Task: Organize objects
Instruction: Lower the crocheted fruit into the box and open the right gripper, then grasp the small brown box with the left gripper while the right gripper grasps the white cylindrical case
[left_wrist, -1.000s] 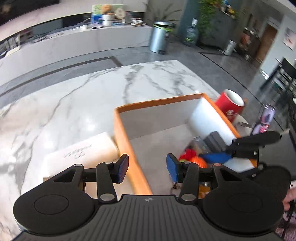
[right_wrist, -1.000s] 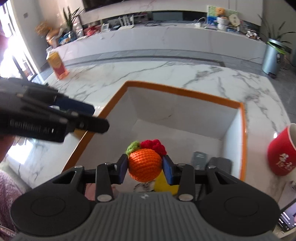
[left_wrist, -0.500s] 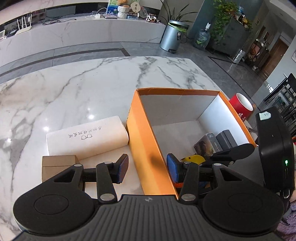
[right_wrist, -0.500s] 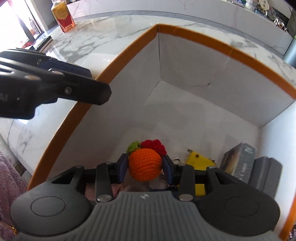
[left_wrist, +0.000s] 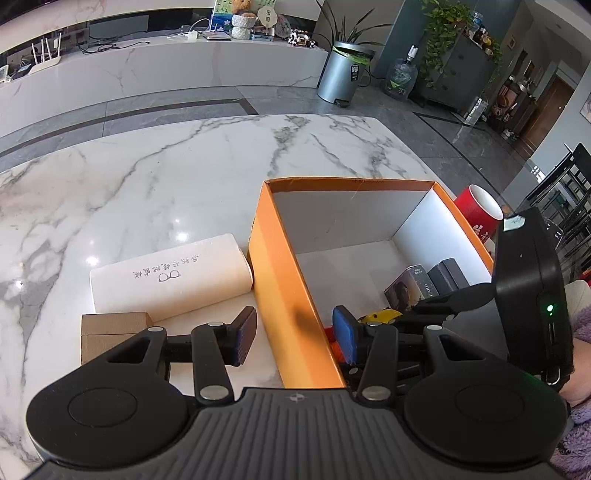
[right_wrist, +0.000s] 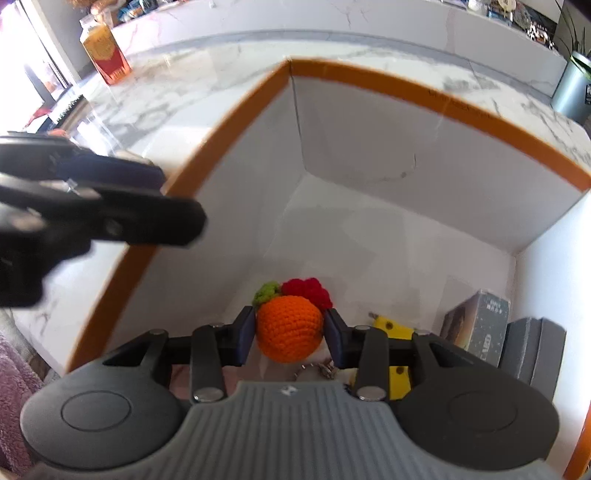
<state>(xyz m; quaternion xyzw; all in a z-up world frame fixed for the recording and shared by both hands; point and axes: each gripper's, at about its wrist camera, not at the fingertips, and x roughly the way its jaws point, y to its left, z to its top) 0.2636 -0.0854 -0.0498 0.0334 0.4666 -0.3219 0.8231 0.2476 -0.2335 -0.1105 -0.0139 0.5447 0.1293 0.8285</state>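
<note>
My right gripper (right_wrist: 290, 332) is shut on a crocheted orange ball (right_wrist: 288, 328) with a green leaf and a red tuft, held low inside the orange box (right_wrist: 369, 75), close to its white floor. Beside it in the box lie a yellow item (right_wrist: 391, 325), a card pack (right_wrist: 476, 321) and a dark grey case (right_wrist: 532, 350). My left gripper (left_wrist: 293, 338) is open and straddles the left wall of the orange box (left_wrist: 275, 295), its pads apart from the wall. The right gripper's black body (left_wrist: 528, 288) hides the ball in the left wrist view.
On the marble table (left_wrist: 147, 177), left of the box, lie a white glasses case (left_wrist: 170, 277) and a small brown carton (left_wrist: 110, 328). A red mug (left_wrist: 478, 206) stands past the box's right side. A red and yellow carton (right_wrist: 105, 55) stands at the far left.
The right gripper has sunk with the crocheted ball from above the rim down into the box. The left gripper shifted a little sideways along the box's left wall.
</note>
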